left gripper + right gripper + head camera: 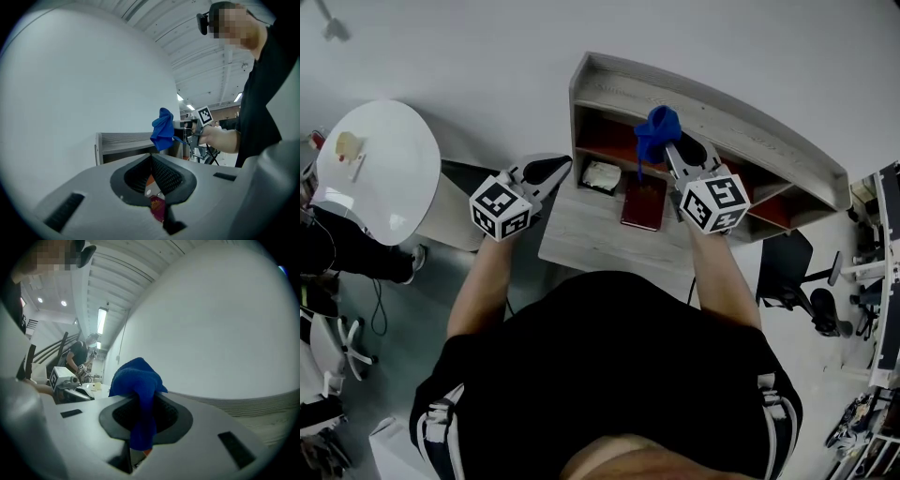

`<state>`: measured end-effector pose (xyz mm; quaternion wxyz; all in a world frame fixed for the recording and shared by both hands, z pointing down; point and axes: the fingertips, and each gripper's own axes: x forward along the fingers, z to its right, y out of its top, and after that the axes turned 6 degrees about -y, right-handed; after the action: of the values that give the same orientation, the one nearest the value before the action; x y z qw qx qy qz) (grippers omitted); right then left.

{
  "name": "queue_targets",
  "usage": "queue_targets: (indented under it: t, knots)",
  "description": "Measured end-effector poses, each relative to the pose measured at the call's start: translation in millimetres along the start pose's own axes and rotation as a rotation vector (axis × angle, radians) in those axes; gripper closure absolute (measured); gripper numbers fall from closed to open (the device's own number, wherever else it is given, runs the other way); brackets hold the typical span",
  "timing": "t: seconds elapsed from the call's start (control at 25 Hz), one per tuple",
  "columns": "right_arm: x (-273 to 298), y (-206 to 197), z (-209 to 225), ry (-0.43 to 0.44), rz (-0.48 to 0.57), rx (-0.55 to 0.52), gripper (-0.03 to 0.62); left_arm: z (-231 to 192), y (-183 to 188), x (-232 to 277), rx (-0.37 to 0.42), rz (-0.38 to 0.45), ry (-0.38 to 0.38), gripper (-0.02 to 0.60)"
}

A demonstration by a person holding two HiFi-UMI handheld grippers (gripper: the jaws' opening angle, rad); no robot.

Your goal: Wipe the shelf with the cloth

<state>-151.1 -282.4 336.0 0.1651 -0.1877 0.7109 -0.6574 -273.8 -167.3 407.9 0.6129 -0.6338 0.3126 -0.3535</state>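
While the right gripper (673,145) pinches the blue cloth (656,129) tight above the shelf (741,127), the left gripper (551,170) hangs closed, empty, well left of it.

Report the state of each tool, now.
Left tool: closed, holding nothing.
Right tool: closed on the blue cloth.

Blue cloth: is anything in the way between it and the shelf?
No, nothing visible blocks it. The right gripper pinches the blue cloth in the air right by the shelf. The dark red book lies lower, on the desk, out of the way.
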Motion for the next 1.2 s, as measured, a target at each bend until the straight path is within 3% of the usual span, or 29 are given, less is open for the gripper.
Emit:
queue_targets:
  t: [0.52,0.96,1.2]
  knots:
    - [54.0,34.5,25.8,0.024,0.032,-0.019,0.533,4.5,0.0,-8.3,-0.005,0.002,0.066,0.563]
    - [130.0,15.9,28.0,0.042,-0.158,-0.209,0.533,2.1,-14.4,-18.6,-0.036,-0.007,0.11,0.563]
    - [155.8,4.1,27.0,0.038,-0.235,-0.251,0.533,-4.8,-19.7,-26.5,-0.051,-0.005,0.132,0.563]
